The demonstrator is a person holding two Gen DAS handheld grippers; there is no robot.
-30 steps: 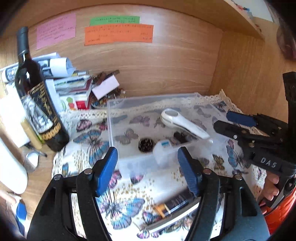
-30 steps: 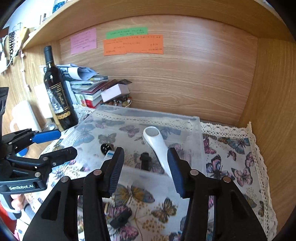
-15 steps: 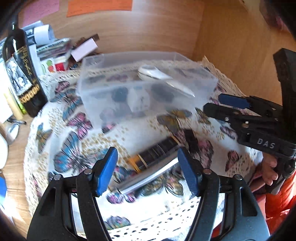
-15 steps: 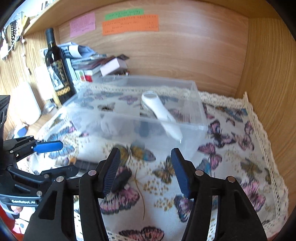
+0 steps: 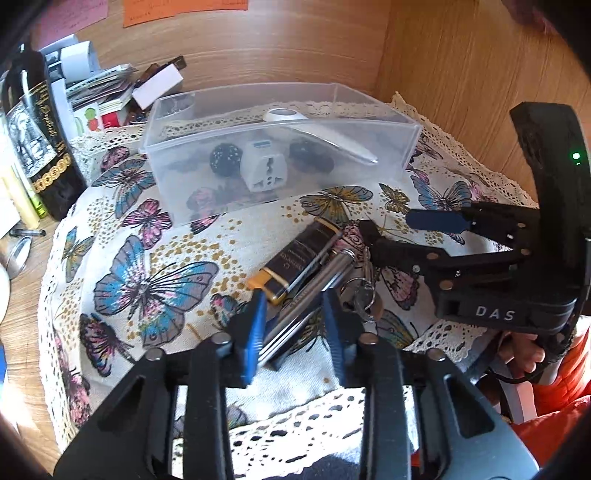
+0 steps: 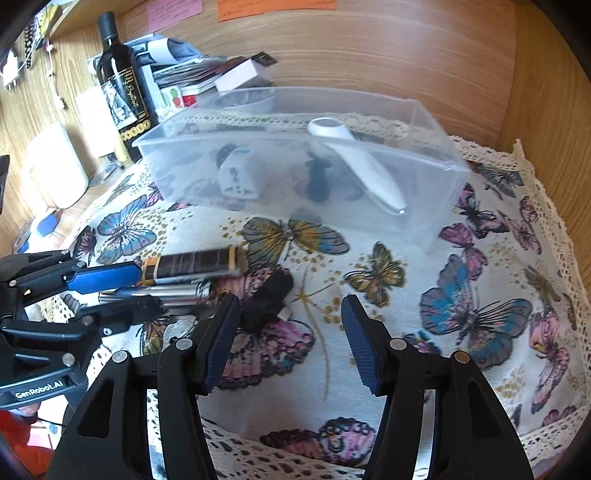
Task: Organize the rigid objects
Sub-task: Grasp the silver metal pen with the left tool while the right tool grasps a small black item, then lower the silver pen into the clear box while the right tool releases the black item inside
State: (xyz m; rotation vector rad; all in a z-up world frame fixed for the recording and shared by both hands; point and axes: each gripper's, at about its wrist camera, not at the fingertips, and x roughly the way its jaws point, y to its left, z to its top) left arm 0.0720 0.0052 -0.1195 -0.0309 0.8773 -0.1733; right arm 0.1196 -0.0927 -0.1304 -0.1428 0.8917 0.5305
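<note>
Left hand-held gripper (image 5: 293, 325) lower, astride slanted pen (image 5: 317, 288).

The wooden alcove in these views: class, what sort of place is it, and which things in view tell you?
Probably a home desk nook under a shelf: wood panelling carries sticky notes, a butterfly-print lace cloth covers the top, and a wine bottle stands beside stacked papers.

"DAS" in white on the black body of the right gripper (image 5: 424, 236) | "GenRobot.AI" in white on the black body of the left gripper (image 6: 122, 291) | other labels unreadable
</note>
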